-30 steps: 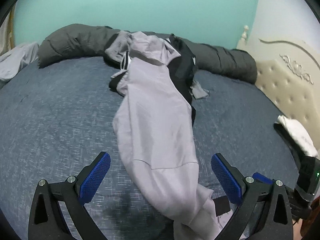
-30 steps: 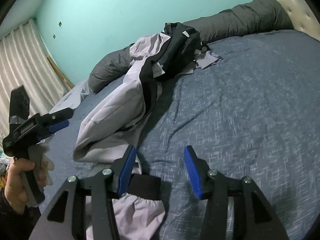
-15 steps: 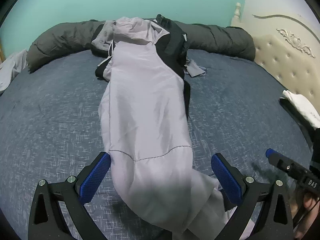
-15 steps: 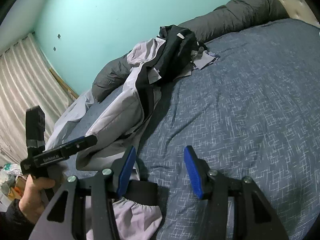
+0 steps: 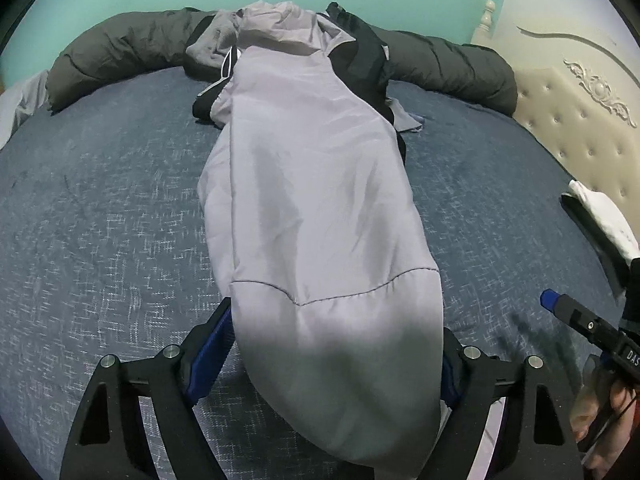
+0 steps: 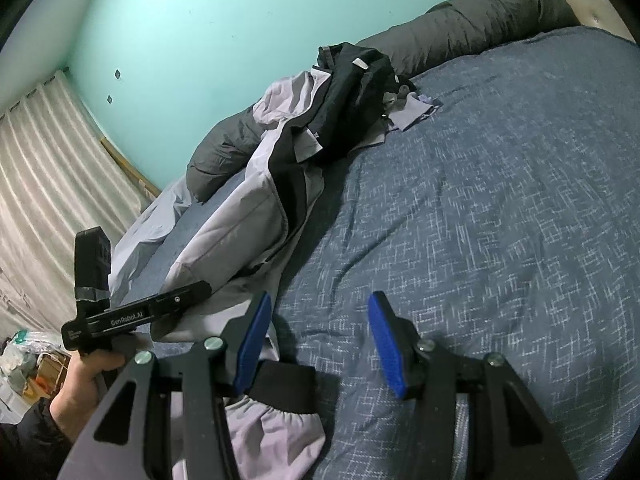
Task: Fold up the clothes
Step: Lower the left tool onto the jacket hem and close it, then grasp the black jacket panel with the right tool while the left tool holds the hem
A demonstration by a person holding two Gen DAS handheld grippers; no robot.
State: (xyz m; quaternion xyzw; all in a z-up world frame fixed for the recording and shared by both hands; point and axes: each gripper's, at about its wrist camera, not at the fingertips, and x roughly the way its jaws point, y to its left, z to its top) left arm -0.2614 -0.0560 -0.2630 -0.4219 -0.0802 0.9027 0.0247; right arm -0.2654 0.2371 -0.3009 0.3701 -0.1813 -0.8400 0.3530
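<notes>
Down at the bottom of the left wrist view, the left hand-held gripper [image 5: 332,364] has its blue pads [image 5: 210,354] pressed against the two sides of a light purple jacket [image 5: 316,200], so it holds the cloth. At the bottom of the right wrist view, the right hand-held gripper [image 6: 316,344] is spread wide with nothing between its pads; the jacket's black cuff [image 6: 280,384] lies just under its left finger. Farther up, the jacket stretches across the blue bed [image 5: 100,200] to a black garment [image 5: 362,60]. Along the top lies a rolled dark grey quilt [image 5: 120,52].
</notes>
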